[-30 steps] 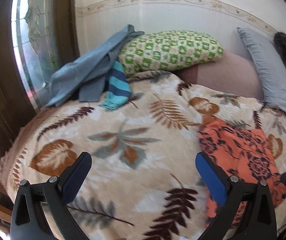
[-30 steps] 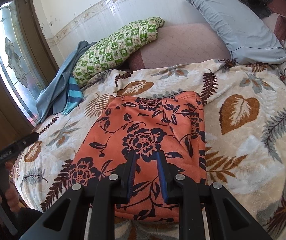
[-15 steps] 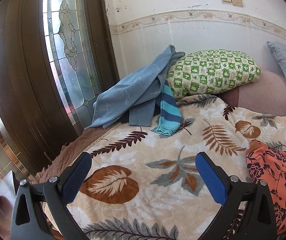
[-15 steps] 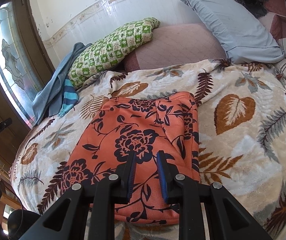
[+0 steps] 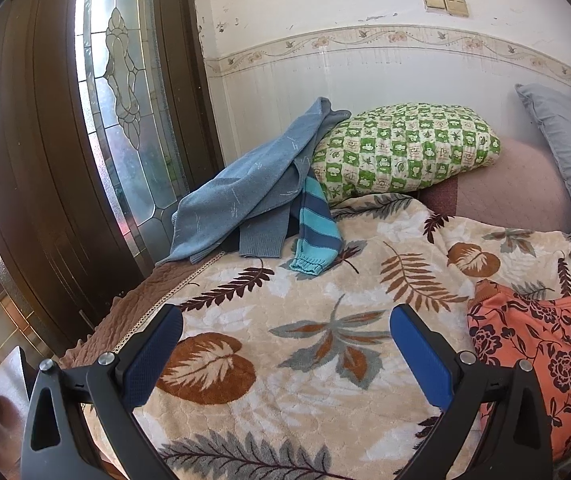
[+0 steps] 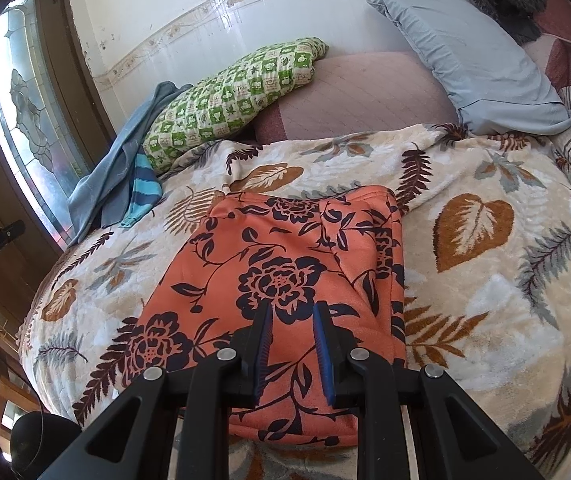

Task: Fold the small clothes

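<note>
The right gripper (image 6: 291, 350) is hovering just over the near part of the orange garment (image 6: 285, 276), its fingers (image 6: 263, 344) nearly together with only a narrow gap, and no cloth is showing pinched between them; they are grasping nothing that can be seen. The garment is lying folded and fairly flat on the bed (image 6: 477, 280), running from under these fingers away toward the pillows (image 6: 237, 88).

The left gripper (image 5: 285, 354) is hanging with its fingers (image 5: 153, 356) spread wide and empty. The blanket is lying bare between them, and the same garment is sitting off beyond the right finger. Farther ahead and a little left of these fingers, a blue sweater (image 5: 245, 192) and a striped sleeve (image 5: 317, 232) are lying heaped against the green pillow.

Judging by the layout, the orange piece looks finished and the heap is probably next. To do that well, the left fingers should be reaching for a free hem or cuff rather than the bulk, closing on a single layer and drawing it onto open blanket between both grippers, clear of the orange piece so its folds are not dragged.
</note>
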Available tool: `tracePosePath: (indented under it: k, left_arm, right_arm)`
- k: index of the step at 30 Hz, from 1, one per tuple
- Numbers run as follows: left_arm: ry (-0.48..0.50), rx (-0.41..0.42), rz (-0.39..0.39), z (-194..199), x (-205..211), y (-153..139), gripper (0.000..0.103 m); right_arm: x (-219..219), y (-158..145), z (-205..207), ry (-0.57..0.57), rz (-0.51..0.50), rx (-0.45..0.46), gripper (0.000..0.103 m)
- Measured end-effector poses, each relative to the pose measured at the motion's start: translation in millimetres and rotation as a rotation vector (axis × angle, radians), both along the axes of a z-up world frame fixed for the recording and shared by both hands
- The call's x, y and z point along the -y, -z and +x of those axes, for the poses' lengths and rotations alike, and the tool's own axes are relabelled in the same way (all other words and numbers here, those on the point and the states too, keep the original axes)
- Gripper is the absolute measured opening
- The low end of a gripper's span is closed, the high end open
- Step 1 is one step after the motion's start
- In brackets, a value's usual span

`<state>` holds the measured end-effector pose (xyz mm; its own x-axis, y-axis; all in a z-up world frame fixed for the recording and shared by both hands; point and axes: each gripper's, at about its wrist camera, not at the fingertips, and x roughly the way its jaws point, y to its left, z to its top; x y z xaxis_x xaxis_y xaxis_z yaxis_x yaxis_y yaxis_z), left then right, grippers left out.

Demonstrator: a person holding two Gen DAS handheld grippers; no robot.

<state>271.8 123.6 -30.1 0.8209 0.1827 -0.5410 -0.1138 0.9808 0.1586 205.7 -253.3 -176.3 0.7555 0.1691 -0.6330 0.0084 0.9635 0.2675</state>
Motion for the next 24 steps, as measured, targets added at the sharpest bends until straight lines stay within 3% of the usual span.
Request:
tracePosePath:
  k: [6, 9, 14, 17, 24]
  left_arm:
    - [0.013, -0.034, -0.031, 10, -4, 7, 0.103]
    - [-0.068, -0.097, -0.025, 25, -17, 21, 0.103]
    - [-0.122, -0.054, -0.048, 22, -26, 21, 0.103]
    - [-0.097, -0.045, -0.059, 19, -17, 18, 0.103]
    - [-0.032, -0.043, -0.023, 14, 8, 13, 0.103]
  right_arm:
    - [13, -3, 2, 0.037, 0.0, -0.008, 0.024]
    - [40, -7, 8, 0.122, -0.026, -0.012, 0.024]
    - [89, -7, 7, 0.243, 0.058, -0.021, 0.024]
    - [89, 0, 11, 0.227, 0.107, -0.047, 0.024]
    - [31, -10, 5, 0.065, -0.076, 0.032, 0.024]
